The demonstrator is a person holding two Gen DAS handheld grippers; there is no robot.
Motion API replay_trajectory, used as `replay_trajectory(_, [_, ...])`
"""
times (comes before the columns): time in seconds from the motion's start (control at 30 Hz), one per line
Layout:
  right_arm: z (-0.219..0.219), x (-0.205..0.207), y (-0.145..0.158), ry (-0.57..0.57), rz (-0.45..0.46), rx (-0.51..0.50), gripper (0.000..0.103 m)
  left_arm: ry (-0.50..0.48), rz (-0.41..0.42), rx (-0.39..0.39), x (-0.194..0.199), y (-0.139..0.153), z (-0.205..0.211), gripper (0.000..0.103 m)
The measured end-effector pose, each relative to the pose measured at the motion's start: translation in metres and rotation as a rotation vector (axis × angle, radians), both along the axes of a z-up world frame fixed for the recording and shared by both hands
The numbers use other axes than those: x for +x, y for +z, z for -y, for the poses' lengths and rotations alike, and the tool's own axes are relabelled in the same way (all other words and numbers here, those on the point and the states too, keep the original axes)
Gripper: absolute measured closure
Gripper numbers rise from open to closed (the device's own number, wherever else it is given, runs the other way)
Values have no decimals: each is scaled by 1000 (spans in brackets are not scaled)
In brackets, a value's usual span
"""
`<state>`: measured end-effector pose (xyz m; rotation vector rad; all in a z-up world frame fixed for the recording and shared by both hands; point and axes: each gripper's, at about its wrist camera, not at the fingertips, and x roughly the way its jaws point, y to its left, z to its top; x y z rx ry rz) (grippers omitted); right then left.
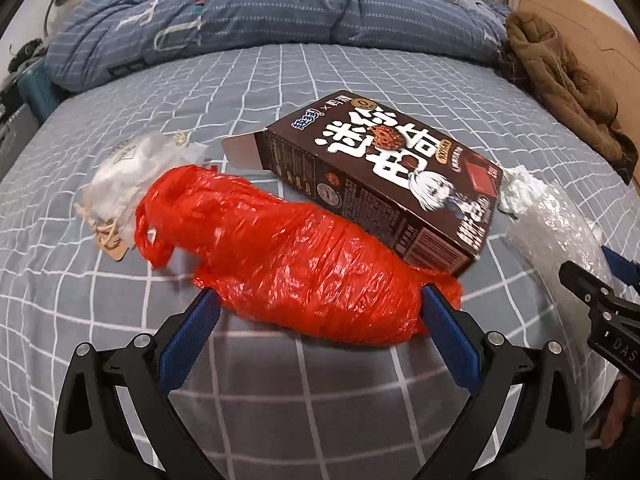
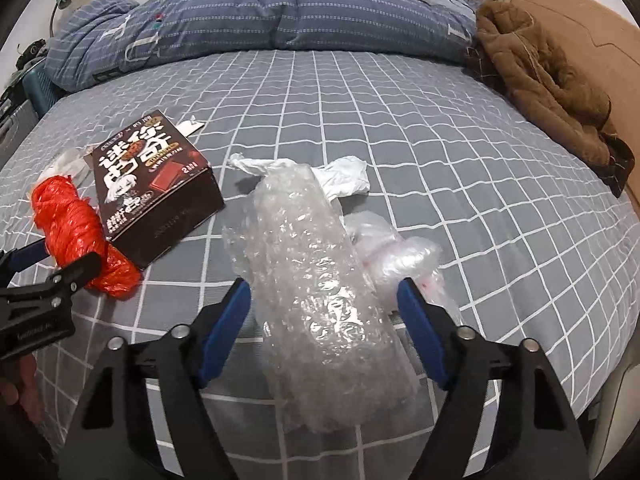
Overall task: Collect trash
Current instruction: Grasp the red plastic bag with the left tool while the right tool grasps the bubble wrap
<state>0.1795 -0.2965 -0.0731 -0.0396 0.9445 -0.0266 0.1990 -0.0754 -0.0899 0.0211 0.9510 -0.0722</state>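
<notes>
We have both grippers down over the trash on the bed (image 2: 400, 128). Left gripper (image 1: 316, 300) straddles the near end of the red bag (image 1: 296, 252): blue pads sit at either side of it, touching or very nearly, bag not visibly squeezed, so we can't tell whether it's gripped or just bracketed. Right gripper (image 2: 324, 294) straddles the bubble wrap (image 2: 316, 280): jaws partly spread, clear gap on the left pad side, right pad against the thin clear plastic (image 2: 400, 260) beside the roll. Not clamped; the roll lies on the sheet between the fingers.

Layout, from the left view: red bag lies diagonally, its right edge against the brown box (image 1: 384, 184), which rests flat with one flap open at its far end. White pouch (image 1: 116, 184) sits just left of the red bag's far end. Crumpled white paper (image 2: 344, 176) lies at the far end of the bubble wrap, touching it. Box and bubble wrap are near but apart.

Background: blue duvet (image 2: 256, 20) bunched at the far side, brown coat (image 2: 548, 80) on the right edge.
</notes>
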Motion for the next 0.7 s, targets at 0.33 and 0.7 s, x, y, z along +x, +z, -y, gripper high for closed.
replay_trajectory(0.33, [7, 4, -15, 11, -73, 95, 76, -47, -33, -36, 18, -11, -6, 66])
replay_trajectory(0.7, [0, -4, 13, 15, 5, 77, 77, -33, 23, -12, 6, 8, -16, 66])
